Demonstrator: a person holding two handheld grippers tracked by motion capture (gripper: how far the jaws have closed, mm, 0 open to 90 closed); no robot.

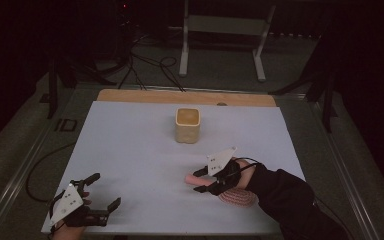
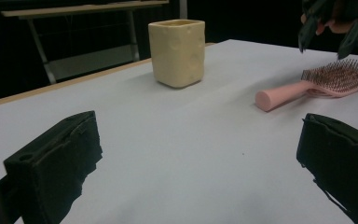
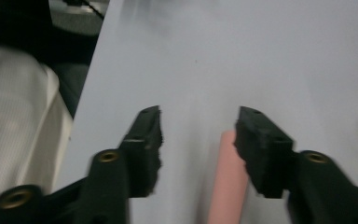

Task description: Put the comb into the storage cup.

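Observation:
A pink hairbrush [image 1: 236,196] lies bristles-up on the white mat, its handle [image 1: 192,178] pointing left. My right gripper [image 1: 200,180] hovers just over the handle, open, jaws on either side without pinching it. In the right gripper view the pink handle [image 3: 226,182] lies between the jaws, close to the right one, and the gripper [image 3: 198,122] is open. My left gripper [image 1: 103,191] rests open at the near left corner, holding nothing. Its own view shows the wide-open gripper [image 2: 200,158], the hairbrush [image 2: 310,85] and the right gripper [image 2: 335,23] above the brush head.
A cream square cup [image 1: 187,125] stands upright in the middle of the mat; the cup [image 2: 177,51] is also ahead in the left gripper view. The white mat [image 1: 130,150] covers the table. Light clothing [image 3: 14,126] shows at the table's near edge. A metal stand [image 1: 225,30] sits behind.

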